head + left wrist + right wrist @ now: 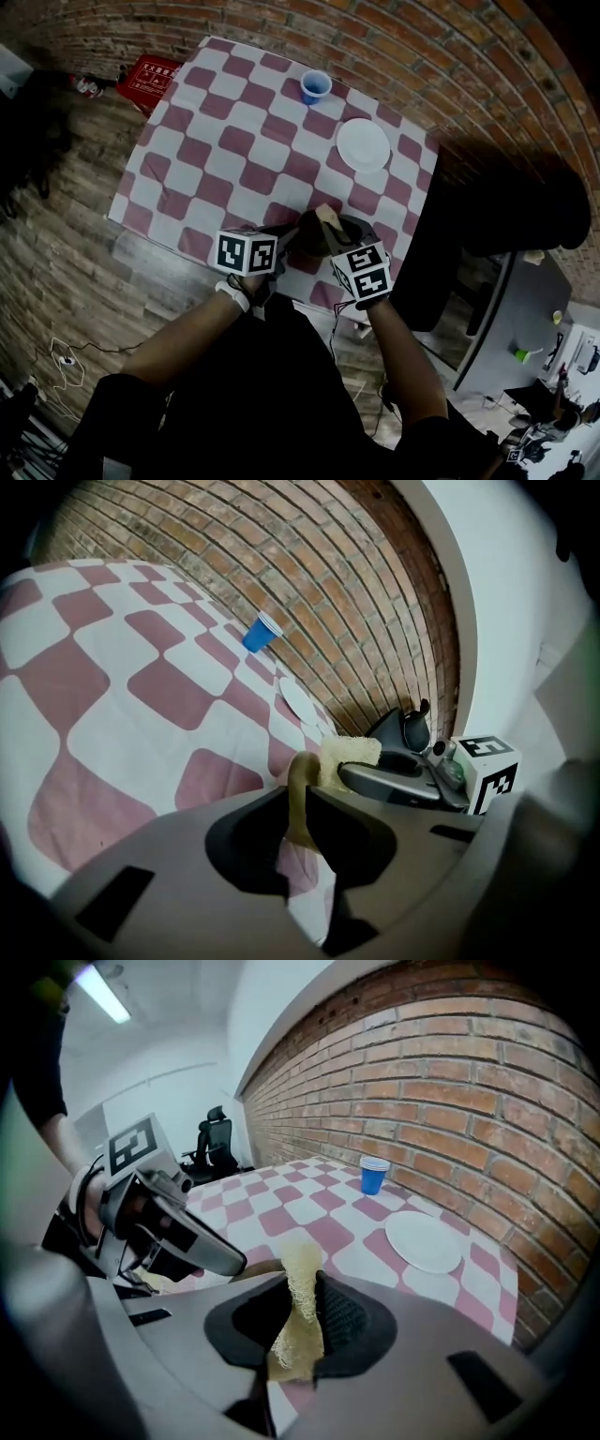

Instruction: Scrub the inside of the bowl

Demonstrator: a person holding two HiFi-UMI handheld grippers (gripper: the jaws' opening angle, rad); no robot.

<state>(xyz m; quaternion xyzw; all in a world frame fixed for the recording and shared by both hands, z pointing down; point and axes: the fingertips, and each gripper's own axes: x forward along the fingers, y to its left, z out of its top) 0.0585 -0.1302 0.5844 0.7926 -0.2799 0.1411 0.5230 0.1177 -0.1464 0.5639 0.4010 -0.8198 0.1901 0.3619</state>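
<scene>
Bowl (300, 780): olive-tan, thin-rimmed, at the near edge of the checked table (234, 141); rim is clamped by the left gripper (295, 841). Coarse yellow sponge (302, 1274) is gripped by the right gripper (298, 1324) at the bowl. Blue cup (316, 86) and white plate (363, 144) are set well beyond.

The person wears black clothes (281, 394) and a white wristband (232, 295). The left gripper (298, 817) and right gripper (298, 1321) are grey with black jaw pads, each bearing a white cube (246, 253) with black square markers.
</scene>
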